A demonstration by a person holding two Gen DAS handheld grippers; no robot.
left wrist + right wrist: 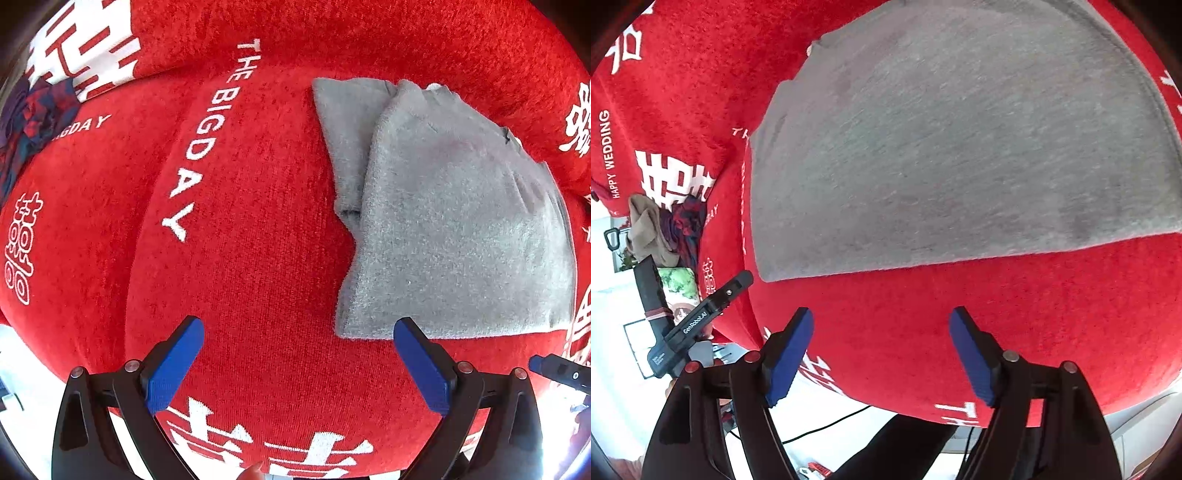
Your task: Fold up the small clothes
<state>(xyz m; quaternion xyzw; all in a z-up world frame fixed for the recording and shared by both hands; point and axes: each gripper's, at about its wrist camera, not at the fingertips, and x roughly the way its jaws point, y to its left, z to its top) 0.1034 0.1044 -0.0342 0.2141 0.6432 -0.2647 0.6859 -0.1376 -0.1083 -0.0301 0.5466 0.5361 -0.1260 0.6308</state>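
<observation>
A grey garment [454,221] lies folded flat on the red blanket [258,221], to the right in the left wrist view. It fills the upper part of the right wrist view [960,140]. My left gripper [299,332] is open and empty, just in front of the garment's near left corner. My right gripper [882,321] is open and empty, a little short of the garment's near edge. The left gripper's body also shows at the left of the right wrist view [698,321].
The red blanket with white lettering covers the surface. A dark red-and-blue patterned cloth [33,118] lies at the far left edge; it shows with a beige cloth [646,229] in the right wrist view. The blanket's front edge drops to a white floor [849,417].
</observation>
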